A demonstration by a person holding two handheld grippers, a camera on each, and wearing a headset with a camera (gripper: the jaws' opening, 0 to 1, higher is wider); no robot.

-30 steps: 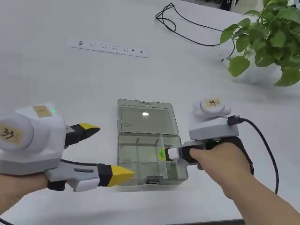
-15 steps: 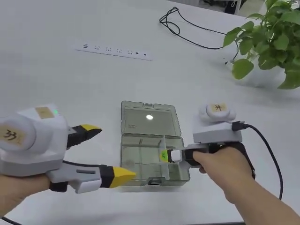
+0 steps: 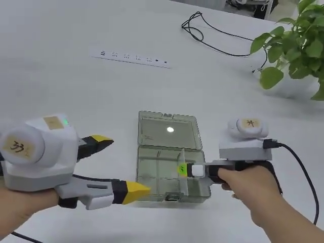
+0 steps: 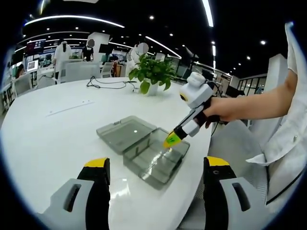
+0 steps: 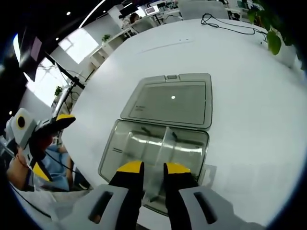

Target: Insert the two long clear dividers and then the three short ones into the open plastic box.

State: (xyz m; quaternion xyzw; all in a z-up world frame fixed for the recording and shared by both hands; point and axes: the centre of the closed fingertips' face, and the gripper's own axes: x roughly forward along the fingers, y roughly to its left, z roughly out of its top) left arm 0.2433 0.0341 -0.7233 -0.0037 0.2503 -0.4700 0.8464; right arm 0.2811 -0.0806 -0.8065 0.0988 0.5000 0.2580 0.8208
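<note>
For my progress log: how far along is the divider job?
Done: some clear dividers already stand in the open plastic box; their number is unclear. In hand: the right hand-held gripper, jaws narrow, is at one divider. The left hand-held gripper is open, empty. Left: seating it and any others.

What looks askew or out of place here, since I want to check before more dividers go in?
Nothing stands out. The open plastic box lies flat, lid folded back, clear dividers upright inside. The right gripper is at one divider; whether that one is fully seated is unclear.
</note>
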